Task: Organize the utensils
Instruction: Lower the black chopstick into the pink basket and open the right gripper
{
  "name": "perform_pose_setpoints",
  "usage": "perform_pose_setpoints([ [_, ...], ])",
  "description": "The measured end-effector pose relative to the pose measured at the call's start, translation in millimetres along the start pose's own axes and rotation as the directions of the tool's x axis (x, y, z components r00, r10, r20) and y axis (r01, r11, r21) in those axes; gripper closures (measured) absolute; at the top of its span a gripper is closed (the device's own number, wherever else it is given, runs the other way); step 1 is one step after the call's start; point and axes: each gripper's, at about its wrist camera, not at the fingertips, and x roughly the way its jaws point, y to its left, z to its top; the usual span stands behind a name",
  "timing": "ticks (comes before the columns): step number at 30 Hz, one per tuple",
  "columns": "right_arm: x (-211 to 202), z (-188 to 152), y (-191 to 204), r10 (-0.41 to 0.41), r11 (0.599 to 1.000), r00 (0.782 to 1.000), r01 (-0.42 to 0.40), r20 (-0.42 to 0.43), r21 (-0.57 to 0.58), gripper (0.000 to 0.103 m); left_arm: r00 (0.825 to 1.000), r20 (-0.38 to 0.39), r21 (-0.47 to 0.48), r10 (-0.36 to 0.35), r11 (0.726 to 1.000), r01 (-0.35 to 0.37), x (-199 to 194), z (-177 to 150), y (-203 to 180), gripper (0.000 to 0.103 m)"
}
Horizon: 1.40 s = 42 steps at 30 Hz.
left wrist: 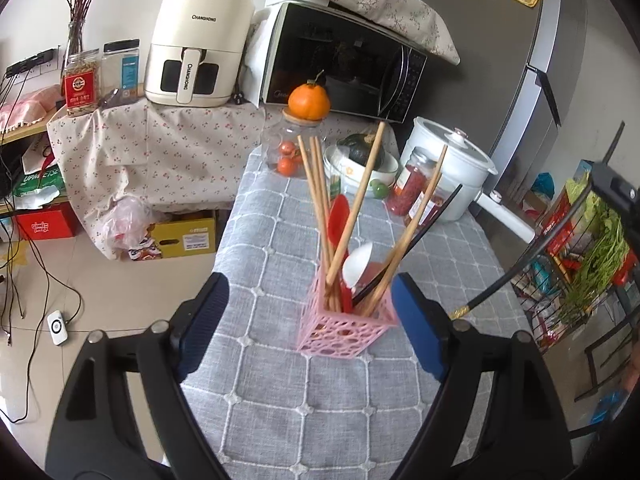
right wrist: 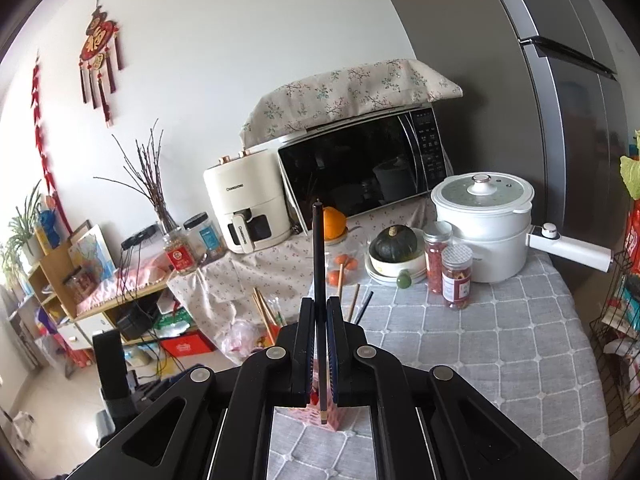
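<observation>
A lived-in home kitchen. At twelve o'clock a cream air fryer point(left wrist: 198, 46) and a cloth-topped microwave point(left wrist: 340, 58) stand against the wall; a tall grey fridge point(right wrist: 560, 100) rises at two o'clock. A white electric pot point(right wrist: 486, 226), spice jars point(right wrist: 448, 264) and a squash point(right wrist: 394, 244) crowd the quilted worktop point(left wrist: 280, 380).

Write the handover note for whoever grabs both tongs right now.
Left tongs: open, empty, straddling the pink basket on the grey tablecloth without touching it.
Right tongs: shut on a black chopstick, held upright above the basket.
Done: wooden chopsticks, a red spoon, a white spoon and another black chopstick already stand in the basket.
Left: lower the held chopstick into the basket, gold tip down, and release. No other loose utensils show on the table.
</observation>
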Motion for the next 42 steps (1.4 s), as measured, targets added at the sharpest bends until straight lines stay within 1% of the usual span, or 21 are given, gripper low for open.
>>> perform_pose_setpoints([
  [5, 17.2, 1.2, 10.4, 0.014, 1.000, 0.999, -0.015, 0.037, 0.021, 0.097, 0.998, -0.059, 0.018, 0.011, 1.000, -0.010, 3.3, -8.5, 10.7, 0.019],
  [9, 38.6, -2.4, 9.8, 0.014, 0.997, 0.999, -0.017, 0.049, 0.069, 0.097, 0.996, -0.093, 0.018, 0.006, 1.000, -0.004, 5.6, -11.5, 16.0, 0.019],
  [14, 59.8, -7.4, 3.2, 0.022, 0.990, 0.998, -0.030, 0.060, 0.139, 0.097, 0.995, -0.099, 0.026, -0.010, 1.000, 0.013, 2.9, -11.9, 16.3, 0.019],
  [18, 68.1, -10.7, 3.5, 0.015, 0.987, 0.998, -0.025, 0.062, 0.156, 0.097, 0.994, -0.104, 0.028, -0.020, 0.999, 0.023, 2.4, -11.2, 18.9, 0.019],
  [27, 59.1, -3.0, -0.1, 0.020, 0.983, 0.993, -0.040, 0.115, 0.180, 0.097, 0.994, -0.105, 0.017, -0.024, 1.000, 0.026, 0.6, -11.0, 25.5, 0.019],
  [30, 66.0, -6.1, -3.7, 0.015, 0.980, 0.995, -0.035, 0.103, 0.194, 0.097, 0.994, -0.109, 0.019, -0.023, 1.000, 0.025, 1.4, -11.6, 25.9, 0.019],
  [35, 87.2, -21.1, -2.8, 0.028, 0.981, 0.999, -0.035, 0.042, 0.190, 0.097, 0.992, -0.123, 0.028, -0.019, 0.999, 0.023, 5.2, -12.6, 21.9, 0.019],
  [37, 97.1, -28.2, -1.6, 0.049, 0.982, 0.999, -0.047, -0.008, 0.185, 0.094, 0.991, -0.129, 0.034, -0.019, 0.999, 0.023, 5.8, -12.7, 19.0, 0.019],
  [39, 102.5, -33.7, -2.2, 0.051, 0.981, 0.998, -0.041, -0.047, 0.190, 0.092, 0.991, -0.134, 0.039, -0.018, 0.999, 0.023, 5.2, -13.3, 15.8, 0.019],
  [41, 100.2, -35.0, -6.1, 0.055, 0.978, 0.997, -0.042, -0.057, 0.203, 0.081, 0.991, -0.135, 0.044, -0.019, 0.999, 0.025, 3.5, -13.7, 13.1, 0.016],
  [42, 96.7, -34.5, -8.7, 0.056, 0.977, 0.997, -0.043, -0.054, 0.211, 0.070, 0.991, -0.133, 0.044, -0.015, 0.999, 0.021, 2.7, -13.8, 12.2, 0.014],
])
